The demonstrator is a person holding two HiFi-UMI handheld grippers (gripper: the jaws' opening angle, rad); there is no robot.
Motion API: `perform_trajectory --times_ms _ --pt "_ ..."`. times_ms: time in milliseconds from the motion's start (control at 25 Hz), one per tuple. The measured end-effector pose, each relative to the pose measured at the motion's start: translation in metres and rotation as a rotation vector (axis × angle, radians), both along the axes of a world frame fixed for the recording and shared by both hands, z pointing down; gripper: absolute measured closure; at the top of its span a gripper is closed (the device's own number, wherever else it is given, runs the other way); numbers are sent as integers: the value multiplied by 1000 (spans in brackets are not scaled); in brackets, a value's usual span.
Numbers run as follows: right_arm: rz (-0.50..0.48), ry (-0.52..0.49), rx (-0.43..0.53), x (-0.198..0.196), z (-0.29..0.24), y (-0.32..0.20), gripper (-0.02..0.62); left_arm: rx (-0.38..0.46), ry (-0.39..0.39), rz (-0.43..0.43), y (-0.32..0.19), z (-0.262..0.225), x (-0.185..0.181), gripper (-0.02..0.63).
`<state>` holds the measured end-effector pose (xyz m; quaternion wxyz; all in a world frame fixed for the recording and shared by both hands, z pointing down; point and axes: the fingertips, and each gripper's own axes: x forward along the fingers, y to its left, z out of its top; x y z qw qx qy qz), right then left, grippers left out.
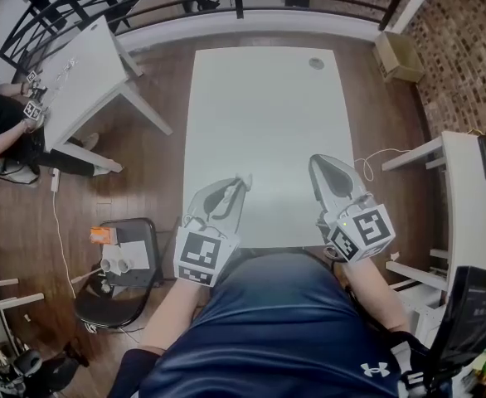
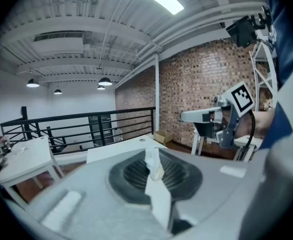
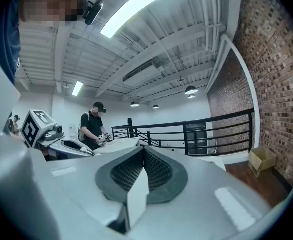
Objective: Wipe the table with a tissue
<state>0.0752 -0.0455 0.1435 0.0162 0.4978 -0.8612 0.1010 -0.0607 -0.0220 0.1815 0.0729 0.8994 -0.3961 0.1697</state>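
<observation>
A long white table (image 1: 260,114) runs away from me in the head view. Both grippers hover over its near edge, close to my body and pointing up and away. My left gripper (image 1: 241,182) is shut on a small white tissue (image 1: 245,178). In the left gripper view the crumpled tissue (image 2: 153,165) sticks up from between the closed jaws of that left gripper (image 2: 154,154). My right gripper (image 1: 319,162) is shut, and the right gripper view shows the right gripper (image 3: 144,151) with its pads pressed together and nothing between them.
A small round object (image 1: 316,63) lies at the table's far right corner. Another white table (image 1: 85,73) stands at the left with a person beside it. A black chair (image 1: 123,259) is at the near left, a cardboard box (image 1: 399,56) far right, a white shelf (image 1: 467,197) on the right.
</observation>
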Motion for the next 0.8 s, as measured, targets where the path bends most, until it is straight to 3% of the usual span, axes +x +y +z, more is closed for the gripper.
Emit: perform_trajectory --times_ms 800 --pt "12 -13 -31 4 9 9 584 -15 3 -11 4 2 -7 586"
